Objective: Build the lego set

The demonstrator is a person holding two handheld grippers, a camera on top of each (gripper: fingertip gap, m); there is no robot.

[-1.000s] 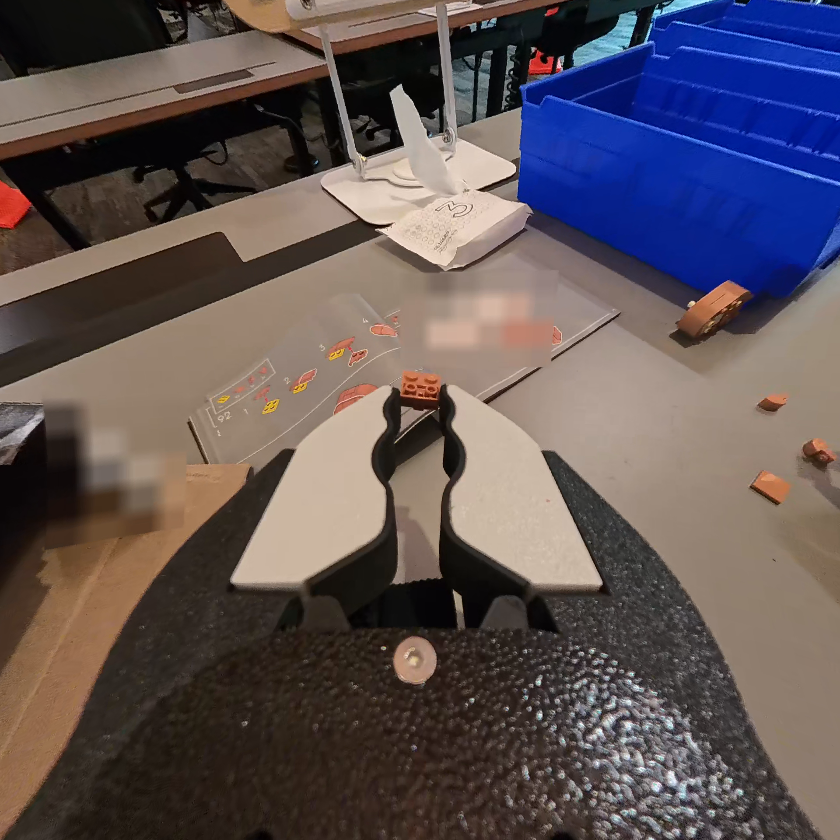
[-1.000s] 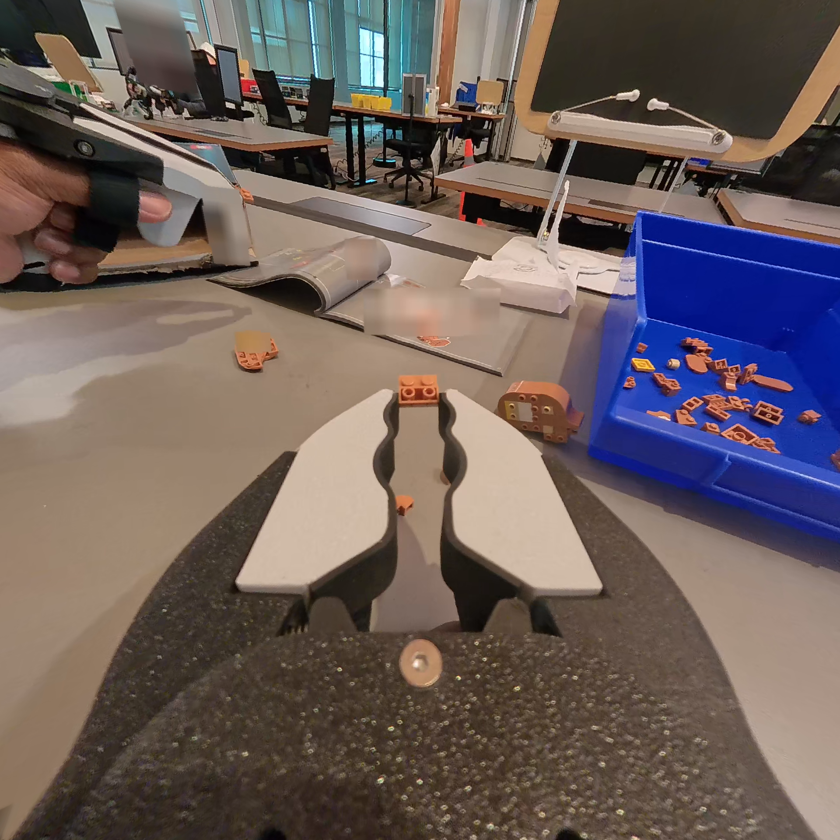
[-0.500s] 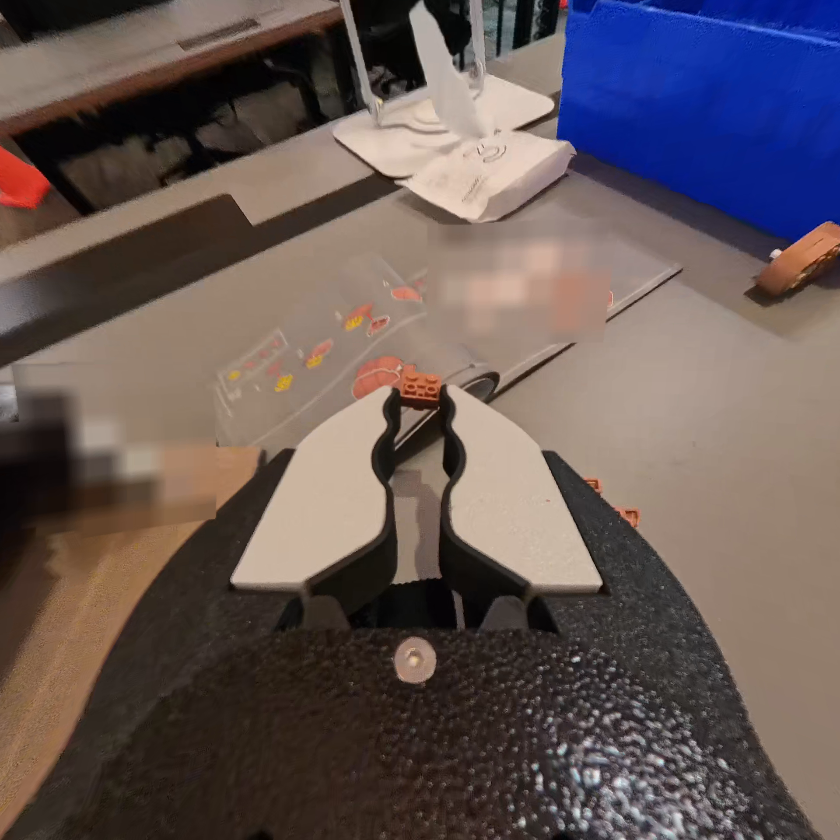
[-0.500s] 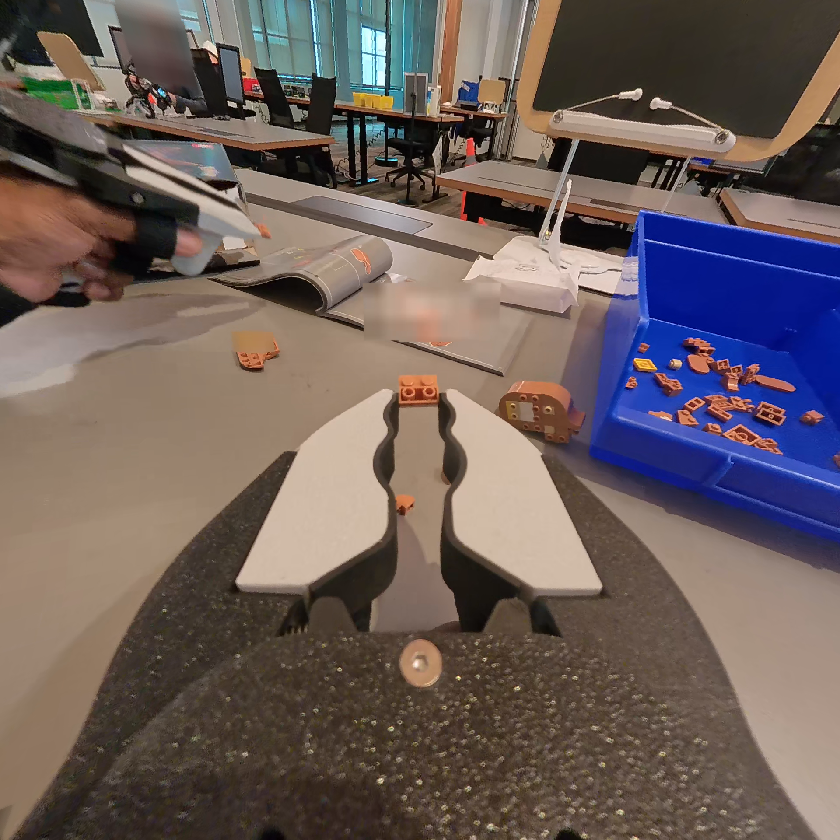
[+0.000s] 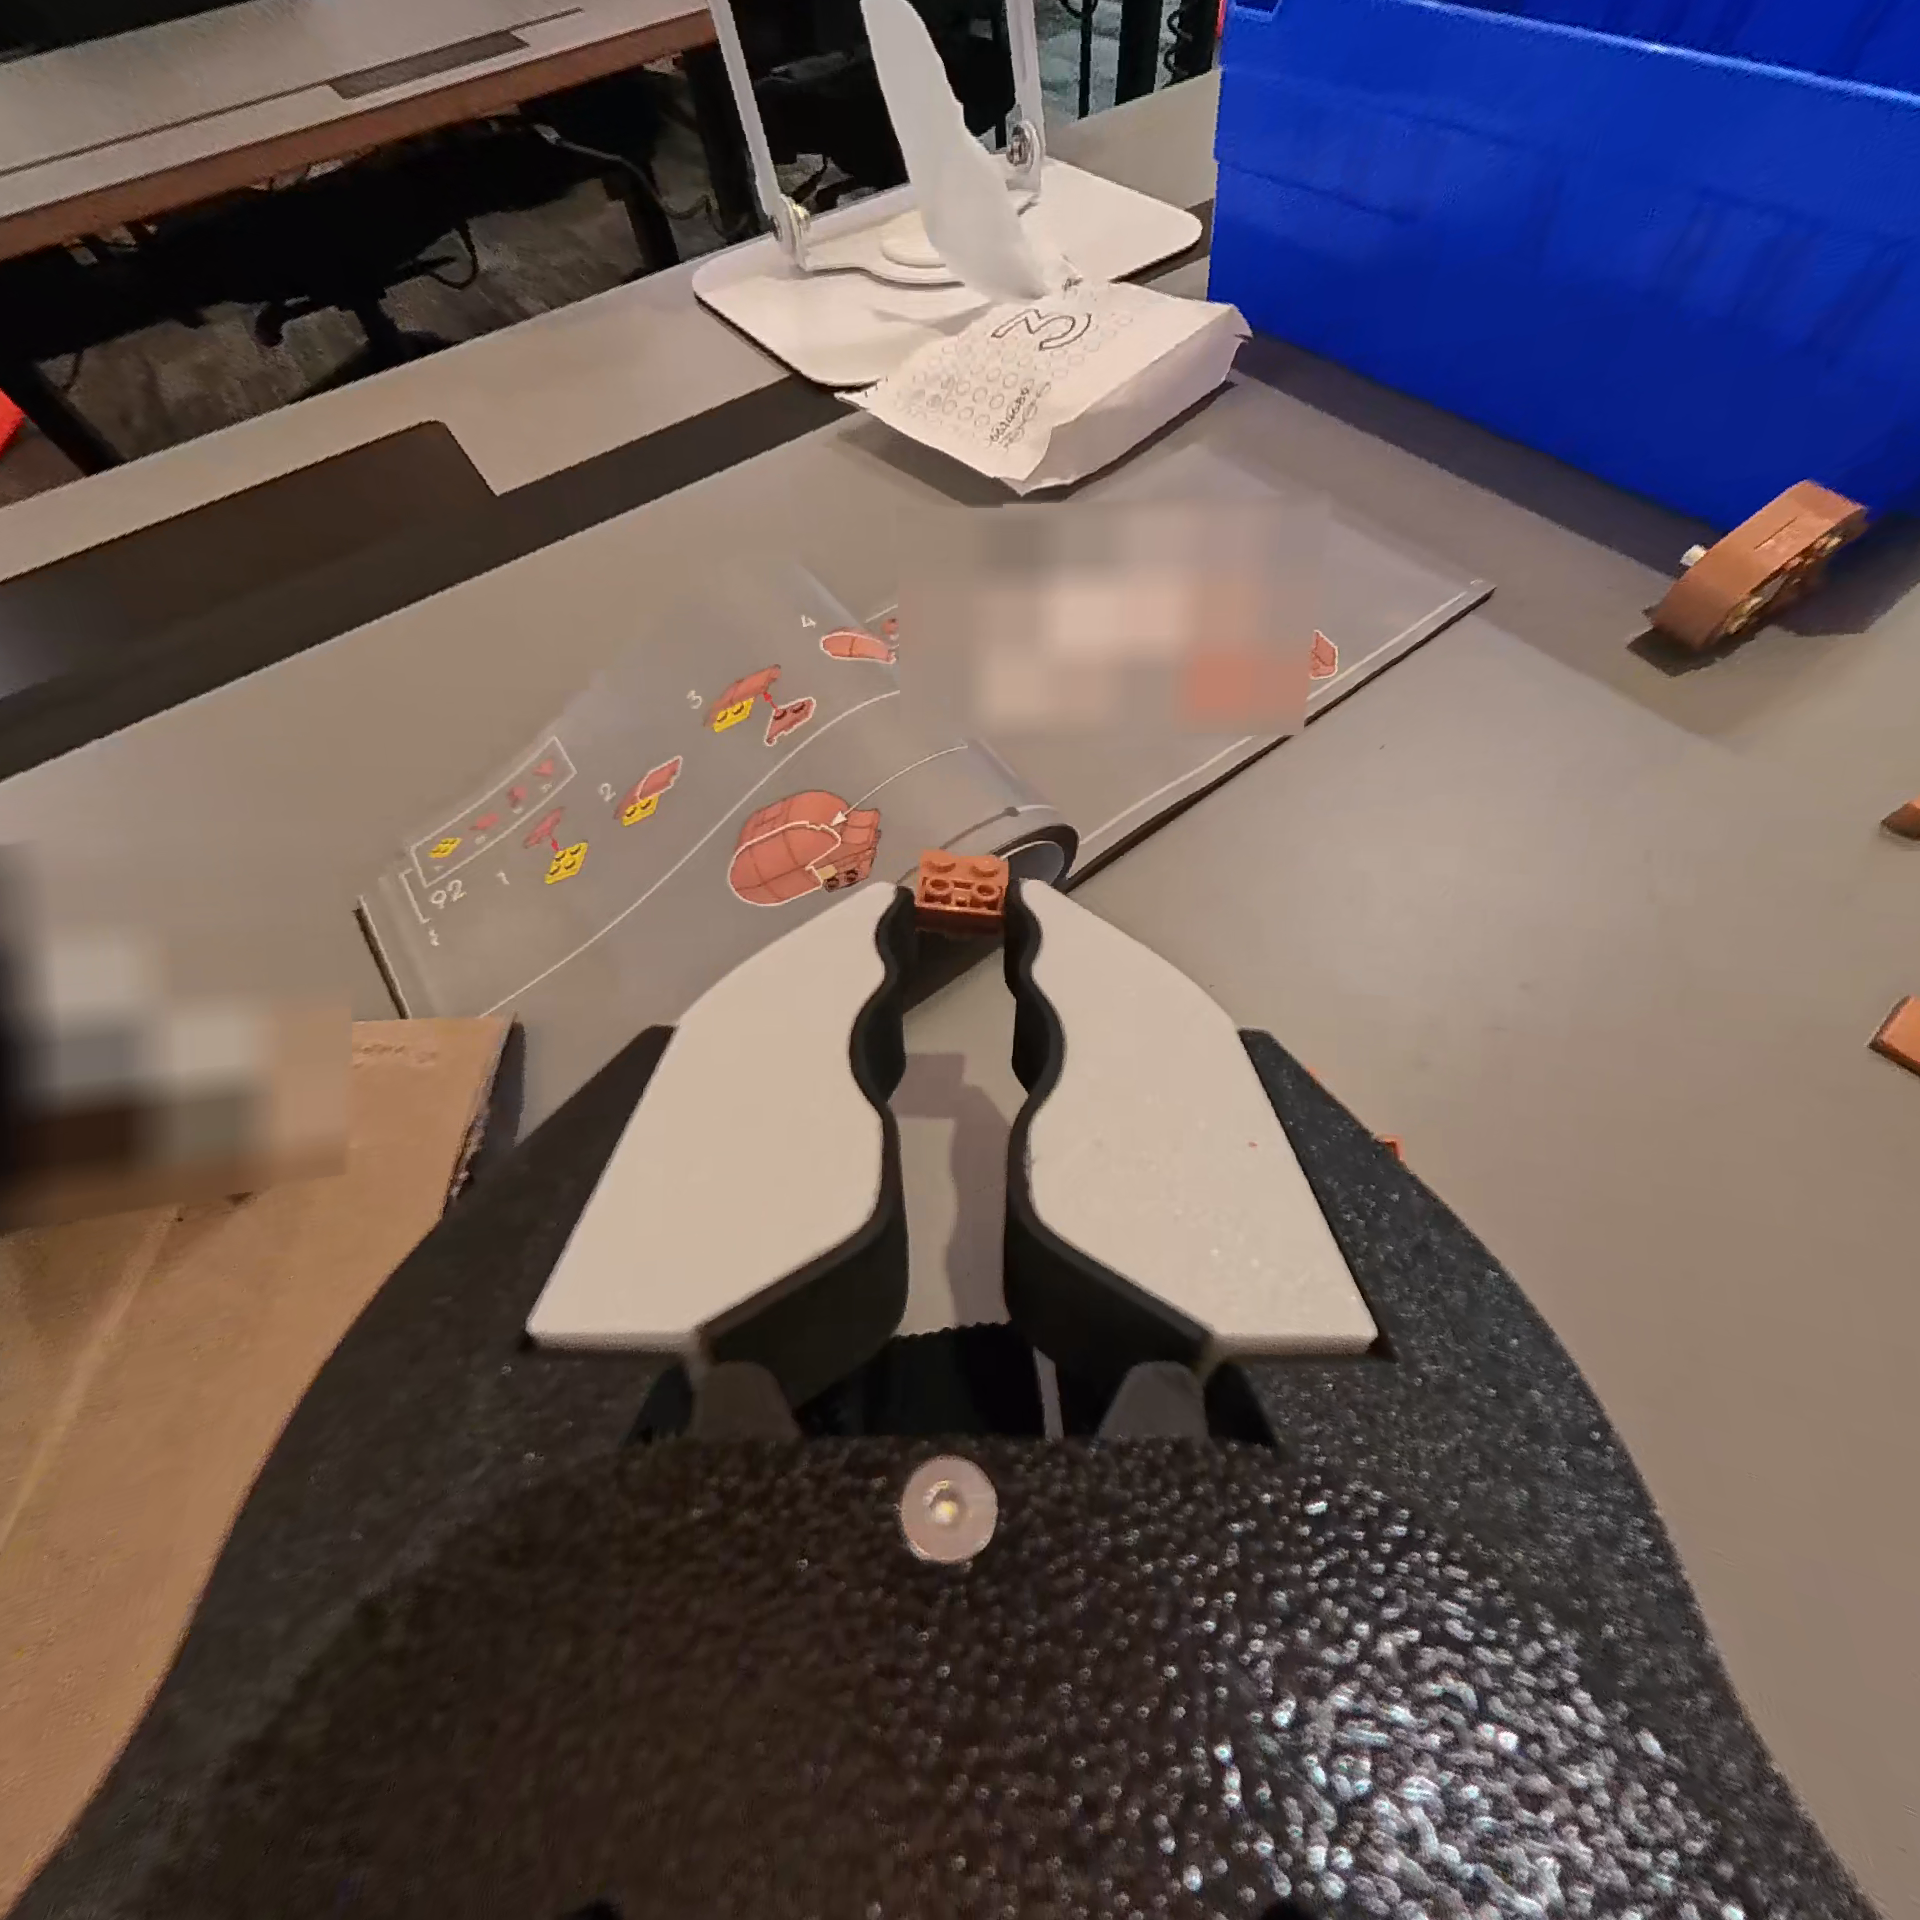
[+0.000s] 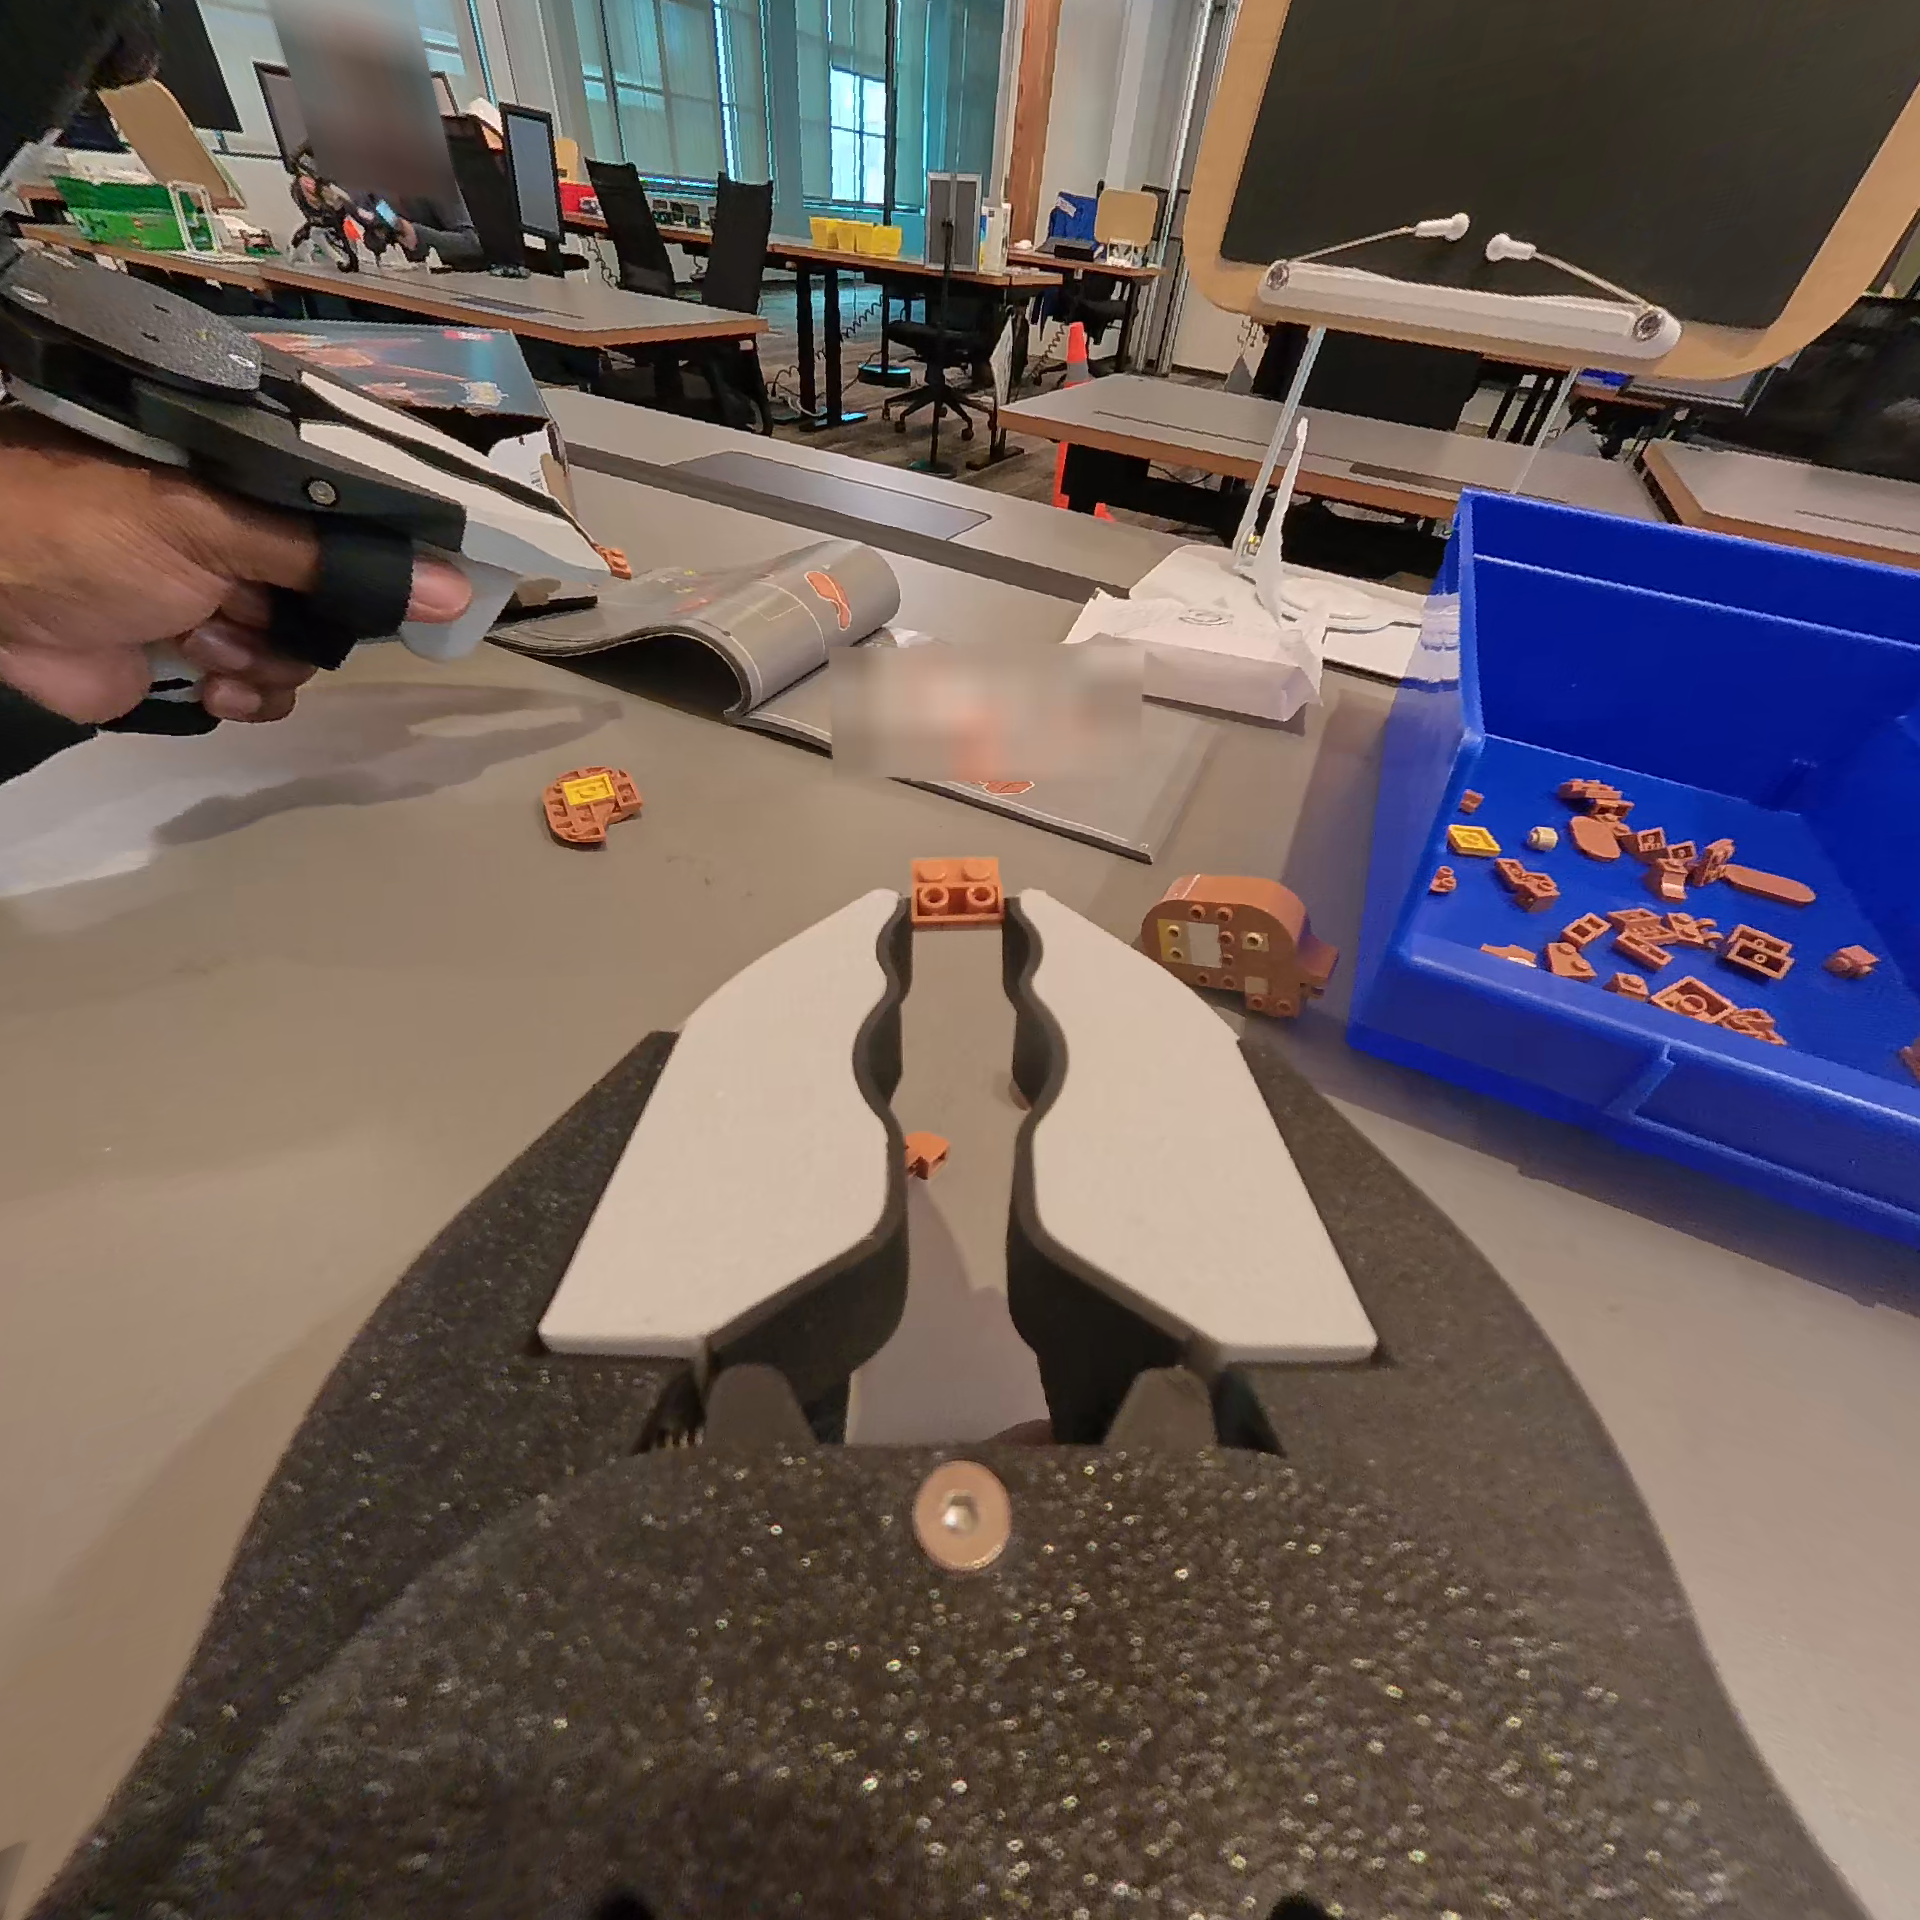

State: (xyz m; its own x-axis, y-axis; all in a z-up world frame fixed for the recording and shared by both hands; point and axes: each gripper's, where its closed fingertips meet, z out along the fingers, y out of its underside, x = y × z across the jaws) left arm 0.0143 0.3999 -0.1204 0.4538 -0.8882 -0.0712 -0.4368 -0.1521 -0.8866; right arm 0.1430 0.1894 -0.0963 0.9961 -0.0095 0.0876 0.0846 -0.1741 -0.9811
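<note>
Left gripper [image 5: 961, 904]: fingertips closed on a small brown brick [image 5: 962, 894], both pads pressing its short ends. The brick's long axis runs across the jaws, and its hollow underside faces the camera. It hangs above the near edge of an open instruction booklet [image 5: 727, 790] lying on the grey table [image 5: 1455, 987]. A cardboard sheet [image 5: 208, 1351] lies to the left. A white paper bag [image 5: 1060, 405] and a blue bin [image 5: 1558, 260] stand farther back, with a brown rounded assembly [image 5: 1756, 561] beside the bin.

Right gripper [image 6: 958, 904]: fingertips closed on an orange-brown brick [image 6: 957, 888], pads pressing both ends. Its long axis runs across the jaws, with studs showing on two faces. A small brown piece [image 6: 925, 1153] lies on the table below the fingers. A brown rounded assembly [image 6: 1231, 940] sits just right of the tips, a flat brown plate assembly [image 6: 590, 805] to the left, and loose pieces [image 6: 1662, 914] fill the bin.
</note>
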